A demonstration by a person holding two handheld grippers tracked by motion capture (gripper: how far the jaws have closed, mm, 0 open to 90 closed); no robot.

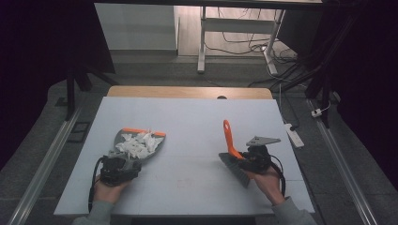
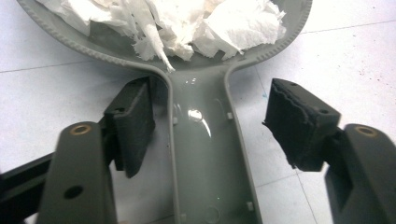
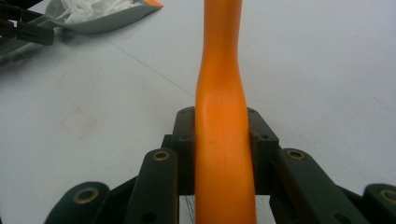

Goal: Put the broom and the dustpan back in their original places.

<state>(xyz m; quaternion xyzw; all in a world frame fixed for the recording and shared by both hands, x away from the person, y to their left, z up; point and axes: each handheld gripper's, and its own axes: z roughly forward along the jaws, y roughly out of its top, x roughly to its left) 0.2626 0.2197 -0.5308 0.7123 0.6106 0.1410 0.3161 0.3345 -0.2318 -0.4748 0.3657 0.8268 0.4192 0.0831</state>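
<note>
two grippers: left gripper [image 2: 205, 126] straddles dustpan [image 2: 205, 154], right gripper [image 3: 222, 135] clamps brush [image 3: 223, 116].

My left gripper [image 1: 123, 165] sits low at the near left of the bench, my left hand [image 1: 109, 190] behind it with the forearm coming in from the near edge; its jaws stand apart, the pads [image 2: 133, 123] clear on both sides of the grey handle [image 2: 205, 154] that runs between them. My right gripper [image 1: 244, 159] is at the near right, my right hand [image 1: 267, 180] wrapped under it, wrist angled inward; its jaws are clamped on the orange handle [image 3: 223, 135], the grey three-cornered plate [image 1: 262, 140] on top.
</note>
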